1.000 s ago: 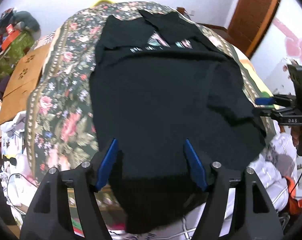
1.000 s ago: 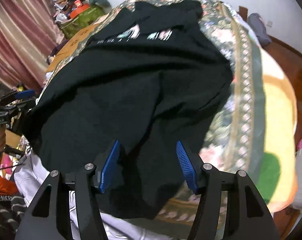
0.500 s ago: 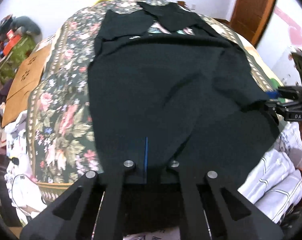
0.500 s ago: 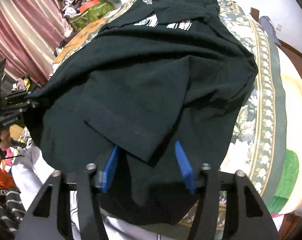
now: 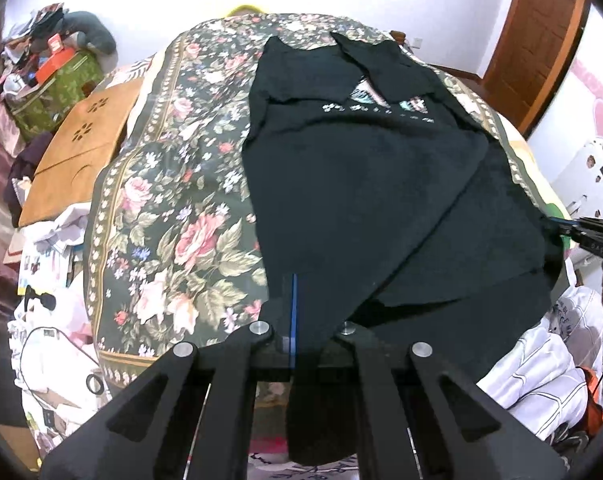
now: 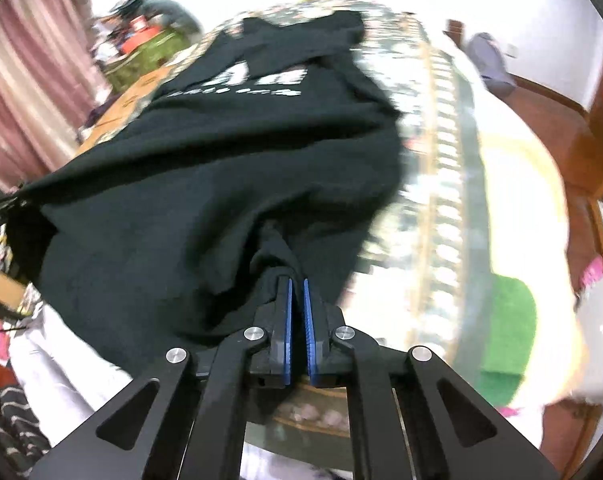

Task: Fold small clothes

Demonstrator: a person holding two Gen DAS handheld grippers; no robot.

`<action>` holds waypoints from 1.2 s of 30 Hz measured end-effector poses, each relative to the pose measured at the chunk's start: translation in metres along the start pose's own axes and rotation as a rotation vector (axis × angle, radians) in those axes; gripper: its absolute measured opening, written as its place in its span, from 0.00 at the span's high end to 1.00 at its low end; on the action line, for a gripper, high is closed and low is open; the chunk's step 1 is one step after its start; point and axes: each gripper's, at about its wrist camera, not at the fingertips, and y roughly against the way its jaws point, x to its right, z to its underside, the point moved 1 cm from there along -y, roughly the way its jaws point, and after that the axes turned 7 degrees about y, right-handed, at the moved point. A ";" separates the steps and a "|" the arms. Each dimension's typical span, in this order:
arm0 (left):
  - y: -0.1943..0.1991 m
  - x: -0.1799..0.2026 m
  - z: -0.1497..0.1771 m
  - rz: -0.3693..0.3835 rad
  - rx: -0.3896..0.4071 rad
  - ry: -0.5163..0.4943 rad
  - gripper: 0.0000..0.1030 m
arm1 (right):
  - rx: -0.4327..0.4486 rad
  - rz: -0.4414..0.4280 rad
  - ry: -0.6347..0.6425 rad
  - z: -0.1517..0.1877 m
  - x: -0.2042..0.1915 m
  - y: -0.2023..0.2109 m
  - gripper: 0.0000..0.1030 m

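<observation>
Left gripper [image 5: 294, 312]: my fingers are pressed together on the near hem of the black T-shirt [image 5: 365, 200]; only a thin blue edge of pad shows above the cloth.
Right gripper [image 6: 296, 300]: my blue pads [image 6: 288, 320] are closed to a narrow slit, and the hem bunches into their tips, so I judge the cloth pinched there.
Garment position: the T-shirt lies lengthwise on the floral bedspread [image 5: 173, 208], its near hem hanging over the bed's edge; the white chest print [image 5: 377, 106] sits at the far end, with both sleeves turned in over it.
Cloth condition: a diagonal crease runs across the body between my two grips, and a loose overlapping layer lies on the right half.
Step in hand, as I judge it: lifting the hem to carry it toward the collar.
Method advised: raise both grips together at equal height, keep the hem taut between them, and lay it square to the print.
Risk: uneven pull would drag the crease into the fold; a thin pinch may slip.
Far surroundings: a wooden board [image 5: 81, 148] and a cluttered green box [image 5: 57, 80] beside the bed.
</observation>
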 end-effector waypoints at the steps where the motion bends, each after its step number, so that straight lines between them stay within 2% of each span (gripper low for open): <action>1: -0.002 -0.001 0.002 0.000 -0.009 0.003 0.96 | 0.001 0.011 -0.016 0.003 0.006 0.003 0.95; 6: -0.014 -0.006 0.011 0.003 -0.075 0.011 0.91 | -0.013 0.062 -0.015 0.010 0.015 0.012 0.95; 10: -0.018 -0.011 0.021 0.025 -0.130 0.047 0.67 | -0.032 0.081 -0.029 0.016 0.026 0.011 0.95; 12: -0.017 -0.012 0.028 0.014 -0.133 0.043 0.60 | -0.041 0.077 -0.048 0.018 0.030 0.007 0.95; 15: -0.018 -0.011 0.041 -0.005 -0.154 0.017 0.57 | -0.050 0.079 -0.057 0.018 0.029 0.001 0.95; 18: -0.016 -0.013 0.050 -0.016 -0.139 0.013 0.56 | -0.061 0.071 -0.061 0.021 0.029 -0.002 0.95; 20: -0.015 -0.017 0.051 -0.014 -0.129 0.029 0.59 | -0.072 0.050 -0.065 0.020 0.029 -0.003 0.94; 22: -0.014 -0.019 0.049 -0.020 -0.113 0.041 0.76 | -0.060 0.045 -0.066 0.017 0.027 0.001 0.94; 25: -0.014 -0.018 0.043 -0.033 -0.093 0.049 0.79 | -0.042 0.020 -0.067 0.012 0.023 0.005 0.76; 26: -0.014 -0.018 0.041 -0.038 -0.084 0.050 0.80 | -0.023 0.010 -0.064 0.010 0.022 0.006 0.66; 27: -0.014 -0.017 0.040 -0.043 -0.076 0.050 0.84 | -0.017 0.008 -0.063 0.009 0.019 0.004 0.62; 28: -0.014 -0.017 0.038 -0.045 -0.067 0.052 0.91 | -0.019 0.004 -0.060 0.008 0.017 0.000 0.62; 32: -0.010 -0.017 0.033 -0.058 -0.035 0.055 0.97 | -0.071 -0.012 -0.033 0.006 0.008 -0.025 0.63; 33: -0.007 -0.018 0.031 -0.064 -0.023 0.054 0.97 | -0.076 -0.007 -0.027 0.007 0.006 -0.028 0.74; 36: 0.003 -0.022 0.026 -0.081 0.018 0.070 0.98 | -0.071 -0.038 -0.040 0.005 0.007 -0.031 0.89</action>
